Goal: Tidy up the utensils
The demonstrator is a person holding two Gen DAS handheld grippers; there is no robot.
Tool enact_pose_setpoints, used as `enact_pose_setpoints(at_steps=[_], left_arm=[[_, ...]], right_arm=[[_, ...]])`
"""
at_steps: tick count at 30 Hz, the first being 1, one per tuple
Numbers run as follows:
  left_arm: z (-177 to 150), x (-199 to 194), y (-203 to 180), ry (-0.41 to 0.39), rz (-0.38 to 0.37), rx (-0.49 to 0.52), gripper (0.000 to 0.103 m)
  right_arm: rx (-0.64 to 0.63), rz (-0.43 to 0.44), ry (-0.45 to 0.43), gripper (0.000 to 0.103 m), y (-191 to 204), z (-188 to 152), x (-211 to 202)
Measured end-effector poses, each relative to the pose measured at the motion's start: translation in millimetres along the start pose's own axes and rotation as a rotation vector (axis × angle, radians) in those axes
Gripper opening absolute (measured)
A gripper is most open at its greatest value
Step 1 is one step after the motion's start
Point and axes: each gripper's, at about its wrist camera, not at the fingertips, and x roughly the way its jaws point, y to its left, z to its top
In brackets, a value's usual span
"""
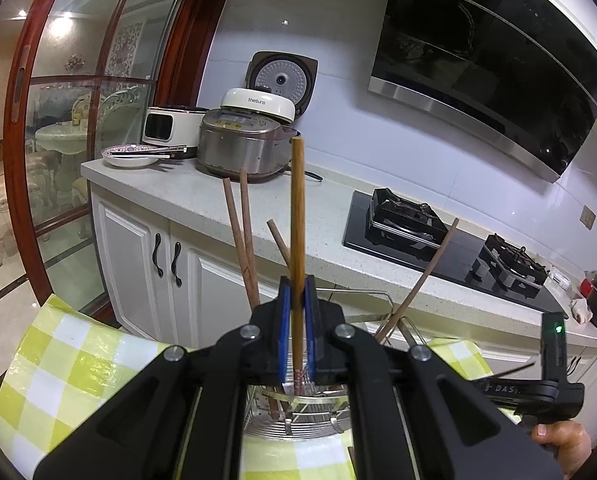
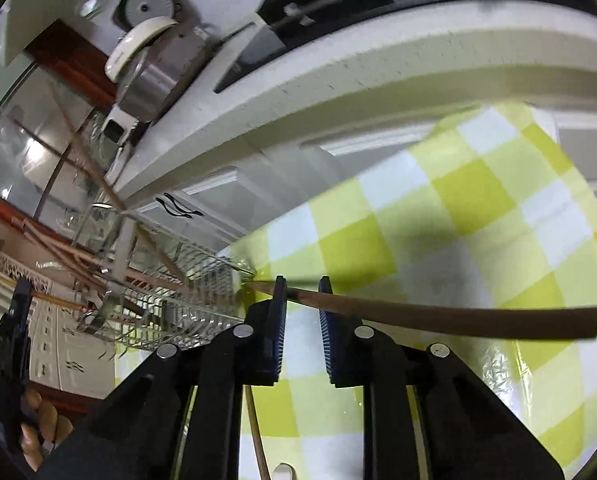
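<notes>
My left gripper [image 1: 297,292] is shut on a light-brown chopstick [image 1: 297,208] and holds it upright over a wire utensil holder [image 1: 298,412]. Several dark chopsticks [image 1: 244,232] lean in that holder. In the right wrist view the same holder [image 2: 202,288] lies at the left on the green-and-white checked cloth [image 2: 458,200]. My right gripper [image 2: 301,292] points down at the cloth with a gap between its blue pads. A dark brown chopstick [image 2: 458,316] lies crosswise at its fingertips, and the pads do not press on it. Another chopstick [image 2: 256,432] lies below the gripper.
A white counter [image 1: 202,204] behind the table carries rice cookers [image 1: 242,144], a bowl with chopsticks across it [image 1: 130,156] and a gas hob [image 1: 438,236]. White cabinet doors [image 1: 146,264] stand below it. A hand [image 1: 566,444] grips the other tool at the lower right.
</notes>
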Motion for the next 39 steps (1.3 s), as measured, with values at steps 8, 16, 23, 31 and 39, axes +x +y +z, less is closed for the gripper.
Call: enact_pose_setpoints(at_steps=[8, 16, 23, 31, 39], left_arm=[[3, -12, -2, -0.018, 0.004, 0.002, 0.007], [17, -22, -3, -0.031, 0.007, 0.017, 0.007], [25, -16, -5, -0.030, 0.001, 0.031, 0.007], [20, 13, 2, 0.024, -0.010, 0.008, 0.007], [9, 33, 5, 0.083, -0.014, 0.009, 0.007]], right_arm=[[-0.245, -0.056, -0.178, 0.010, 48, -3, -44], [-0.448, -0.068, -0.247, 0.010, 104, -11, -100], [-0.586, -0.007, -0.269, 0.010, 149, -13, -164], [-0.654, 0.007, -0.093, 0.010, 192, 3, -130], [-0.662, -0.081, 0.075, 0.010, 199, 10, -56]])
